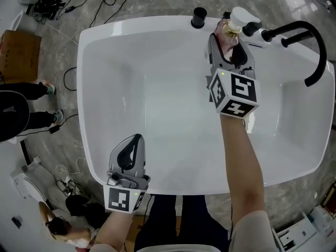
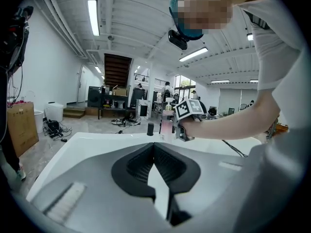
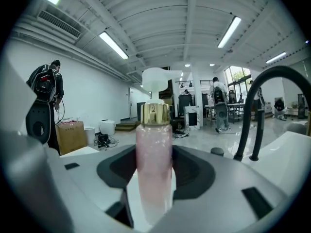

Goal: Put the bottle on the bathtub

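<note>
A pink pump bottle (image 1: 231, 30) with a gold collar and white pump head stands upright in my right gripper (image 1: 227, 42), which is shut on its body. It is at the far rim of the white bathtub (image 1: 131, 22), beside the black faucet (image 1: 310, 41). Whether its base touches the rim is hidden. In the right gripper view the bottle (image 3: 154, 164) fills the gap between the jaws. My left gripper (image 1: 136, 139) hangs over the near rim, shut, with nothing in it. The left gripper view shows its own tips (image 2: 153, 147) together and the bottle (image 2: 166, 126) far across the tub.
A short black cylinder (image 1: 199, 17) stands on the far rim, left of the bottle. A cardboard box (image 1: 18, 54) and cables lie on the floor at the left, where a person (image 1: 21, 106) stands. The black faucet (image 3: 252, 110) arches right of the bottle.
</note>
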`<state>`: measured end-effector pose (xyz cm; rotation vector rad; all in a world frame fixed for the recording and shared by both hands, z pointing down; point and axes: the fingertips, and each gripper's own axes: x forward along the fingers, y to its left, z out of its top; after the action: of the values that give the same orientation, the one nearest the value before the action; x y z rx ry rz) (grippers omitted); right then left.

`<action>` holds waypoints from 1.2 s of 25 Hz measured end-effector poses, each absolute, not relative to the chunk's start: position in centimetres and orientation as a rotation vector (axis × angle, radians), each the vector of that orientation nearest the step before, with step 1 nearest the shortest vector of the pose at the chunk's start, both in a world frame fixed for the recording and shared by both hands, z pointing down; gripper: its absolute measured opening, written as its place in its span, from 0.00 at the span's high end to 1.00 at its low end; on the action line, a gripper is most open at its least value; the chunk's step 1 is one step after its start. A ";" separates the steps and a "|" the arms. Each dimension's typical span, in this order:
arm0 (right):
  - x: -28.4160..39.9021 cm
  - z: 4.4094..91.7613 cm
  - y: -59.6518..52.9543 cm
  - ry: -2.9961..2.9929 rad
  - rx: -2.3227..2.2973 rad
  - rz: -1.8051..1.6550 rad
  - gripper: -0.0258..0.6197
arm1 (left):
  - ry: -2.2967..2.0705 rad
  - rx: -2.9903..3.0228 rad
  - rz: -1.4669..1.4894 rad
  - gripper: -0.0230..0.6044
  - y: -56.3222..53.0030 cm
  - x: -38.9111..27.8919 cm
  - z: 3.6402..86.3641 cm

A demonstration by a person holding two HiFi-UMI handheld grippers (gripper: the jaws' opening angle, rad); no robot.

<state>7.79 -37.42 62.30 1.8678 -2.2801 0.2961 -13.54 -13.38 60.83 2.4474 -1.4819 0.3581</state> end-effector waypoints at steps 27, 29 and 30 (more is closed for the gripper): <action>9.3 62.9 -48.9 -2.251 1.981 0.184 0.62 | -1.357 2.370 0.463 0.95 -8.8 -12.6 64.8; 9.3 62.8 -48.9 -2.252 1.991 0.175 0.62 | -1.354 2.366 0.470 0.95 -8.6 -12.7 64.9; 9.3 62.8 -48.8 -2.251 1.998 0.171 0.62 | -1.354 2.366 0.470 0.95 -8.6 -12.8 64.8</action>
<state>9.26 -48.85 62.79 1.9981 -2.2509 0.1711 -12.76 -8.56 64.83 2.3662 -1.3543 0.4704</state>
